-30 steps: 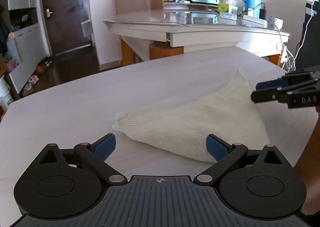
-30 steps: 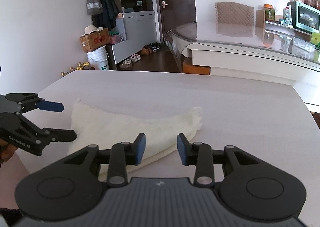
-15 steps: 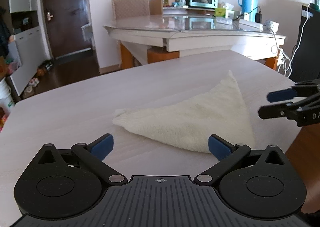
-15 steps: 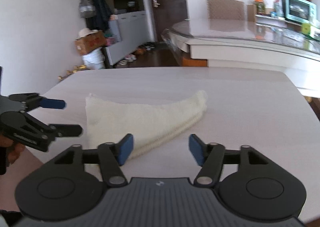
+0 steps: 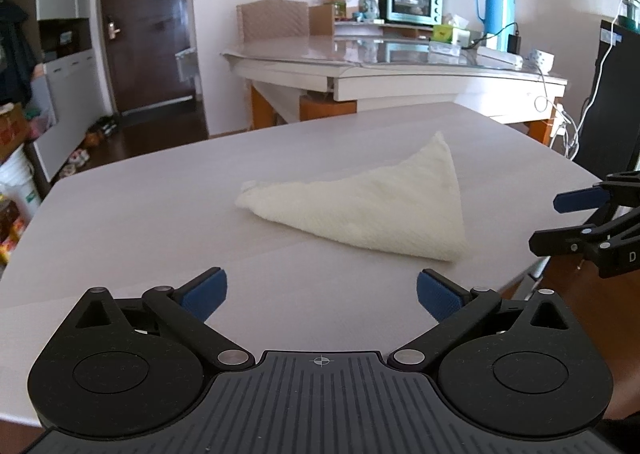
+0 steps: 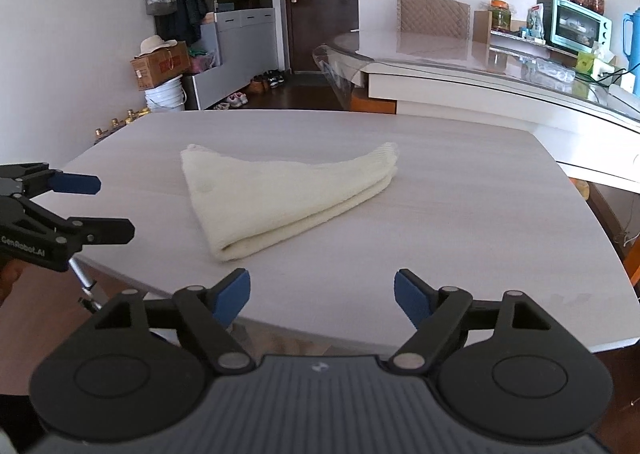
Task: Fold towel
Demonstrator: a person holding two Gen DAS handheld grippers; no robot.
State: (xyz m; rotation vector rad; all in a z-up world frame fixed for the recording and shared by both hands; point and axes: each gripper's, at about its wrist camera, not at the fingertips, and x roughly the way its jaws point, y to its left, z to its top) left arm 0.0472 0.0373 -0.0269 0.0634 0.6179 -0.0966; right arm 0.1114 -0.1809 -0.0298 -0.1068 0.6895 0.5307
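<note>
- The cream terry towel (image 6: 280, 194) lies flat on the table (image 6: 460, 214), near the edge closest to the person. It is already doubled over: two layers show along its near side in the right wrist view, and its outline is roughly triangular.
- The left hand-held gripper (image 5: 322, 296) is released, with its jaws spread wide and nothing between them. It hangs over the near edge of the table, apart from the towel.
- The right hand-held gripper (image 6: 322, 294) is also released and empty. It is held off the near edge, with the thick folded corner of the towel ahead of it.
- Assessment: the towel lies folded, as the task requires. The scene fits either a finished fold or a pause between folds; the pictures do not settle which.
- If a further fold is intended, pinch both layers together at a corner so that the lower layer does not slip.
- Keep the cloth low over the table during any lift so that the terry does not sag open.
- Align the edges before letting go.
</note>
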